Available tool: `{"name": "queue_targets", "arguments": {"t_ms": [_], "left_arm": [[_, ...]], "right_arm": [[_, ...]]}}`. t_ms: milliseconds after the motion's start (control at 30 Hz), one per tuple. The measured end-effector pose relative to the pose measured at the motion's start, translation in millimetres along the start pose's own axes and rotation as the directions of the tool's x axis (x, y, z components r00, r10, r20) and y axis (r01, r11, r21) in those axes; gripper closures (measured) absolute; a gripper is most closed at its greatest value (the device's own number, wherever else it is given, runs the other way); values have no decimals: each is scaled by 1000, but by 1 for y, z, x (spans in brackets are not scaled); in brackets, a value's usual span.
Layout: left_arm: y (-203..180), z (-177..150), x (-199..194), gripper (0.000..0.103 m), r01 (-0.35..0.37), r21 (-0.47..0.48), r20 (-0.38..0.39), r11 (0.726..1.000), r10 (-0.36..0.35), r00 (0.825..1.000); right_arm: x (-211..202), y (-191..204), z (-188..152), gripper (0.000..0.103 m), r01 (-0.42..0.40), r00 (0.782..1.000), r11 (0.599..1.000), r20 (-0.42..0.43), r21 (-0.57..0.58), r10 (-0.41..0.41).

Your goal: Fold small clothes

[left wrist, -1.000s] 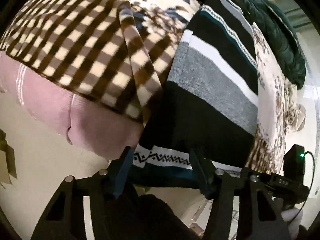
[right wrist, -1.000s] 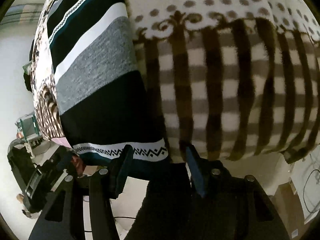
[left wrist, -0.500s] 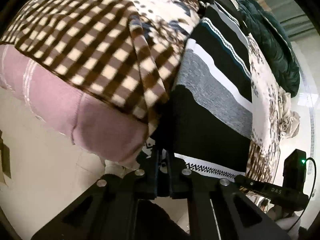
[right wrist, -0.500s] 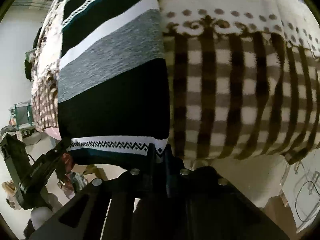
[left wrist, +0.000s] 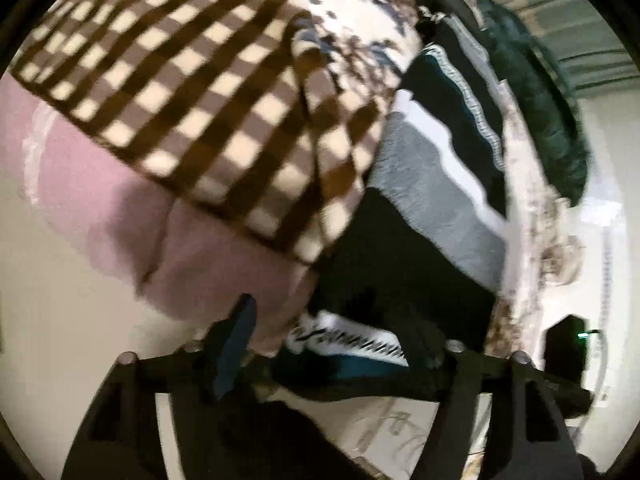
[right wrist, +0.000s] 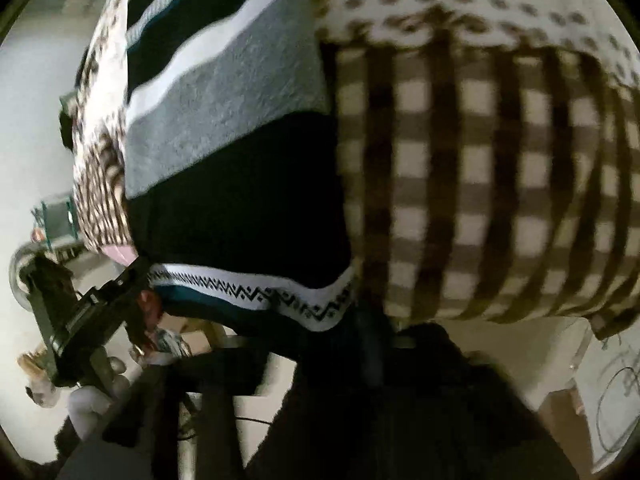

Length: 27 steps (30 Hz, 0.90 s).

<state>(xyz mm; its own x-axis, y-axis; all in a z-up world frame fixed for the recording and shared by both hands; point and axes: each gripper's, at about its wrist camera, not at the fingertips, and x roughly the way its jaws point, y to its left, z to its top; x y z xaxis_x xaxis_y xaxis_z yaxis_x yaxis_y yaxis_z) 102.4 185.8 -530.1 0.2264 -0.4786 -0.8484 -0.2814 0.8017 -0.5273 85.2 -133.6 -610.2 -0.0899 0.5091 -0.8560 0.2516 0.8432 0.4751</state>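
While the left hand-held gripper [left wrist: 332, 344] hangs at the near edge of a bed, its jaws have just been opening and now stand well apart, with the patterned hem of a striped sweater [left wrist: 436, 184] lying between them, apparently loose and not pinched. The right hand-held gripper [right wrist: 320, 344] is blurred and dark in its own view; its jaws have also just been opening, and the same hem [right wrist: 256, 292] sits just in front of them, but whether anything still presses on it cannot be told.

The striped sweater, banded in black, grey, white and teal, lies flat on a brown-and-cream checked blanket [left wrist: 180, 92] covering the bed, its lower hem draped at the bed's near edge. A pink mattress side [left wrist: 120, 208] shows under the blanket. A dark green jacket [left wrist: 536, 92] lies farther back.

The step in hand appears to be laying out and releasing the sweater's bottom edge, ahead of a fold. The next move likely calls for fresh grips on the hem corners or a side, then lifting the cloth over the body without dragging the blanket along.
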Motion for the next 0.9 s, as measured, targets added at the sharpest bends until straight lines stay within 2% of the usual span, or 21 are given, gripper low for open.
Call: {"name": "queue_targets", "arguments": {"t_ms": [67, 167, 233, 300, 367, 400, 433, 533, 633, 733, 900], "left_arm": [[3, 3, 15, 35, 51, 12, -36, 999, -51, 998], [5, 4, 44, 35, 72, 26, -126, 997, -68, 990], [3, 2, 53, 36, 68, 25, -153, 997, -64, 986], [-1, -1, 47, 51, 54, 43, -131, 998, -48, 990], [-9, -6, 38, 83, 30, 64, -117, 997, -22, 993], [-12, -8, 32, 89, 26, 74, -111, 997, -17, 994], [-16, -10, 25, 89, 19, 82, -101, 996, -11, 995], [-29, -12, 10, 91, 4, 81, -76, 997, 2, 997], [-39, -12, -6, 92, 29, 51, -44, 998, -27, 999], [-53, -7, -25, 92, 82, 22, -4, 996, -82, 997], [-83, 25, -59, 92, 227, -16, 73, 974, -225, 972]], "right_arm": [[3, -11, 2, 48, -64, 998, 997, -5, 35, 64], [19, -21, 9, 48, -135, 990, 988, -20, 70, 137], [29, -27, 12, 48, -178, 983, 980, -25, 91, 181], [42, -28, 13, 48, -208, 977, 971, -22, 115, 211], [44, -26, 9, 54, -208, 978, 969, 4, 134, 209], [42, -26, 8, 70, -209, 978, 968, 12, 138, 209], [40, -27, 4, 83, -212, 977, 967, 11, 140, 212], [29, -21, -8, 91, -224, 975, 964, 24, 145, 223], [9, -12, -14, 93, -234, 972, 964, 49, 125, 230], [-15, -5, -16, 93, -282, 959, 953, 76, 111, 275], [-69, 16, -4, 93, -399, 909, 914, 164, 81, 382]]}}
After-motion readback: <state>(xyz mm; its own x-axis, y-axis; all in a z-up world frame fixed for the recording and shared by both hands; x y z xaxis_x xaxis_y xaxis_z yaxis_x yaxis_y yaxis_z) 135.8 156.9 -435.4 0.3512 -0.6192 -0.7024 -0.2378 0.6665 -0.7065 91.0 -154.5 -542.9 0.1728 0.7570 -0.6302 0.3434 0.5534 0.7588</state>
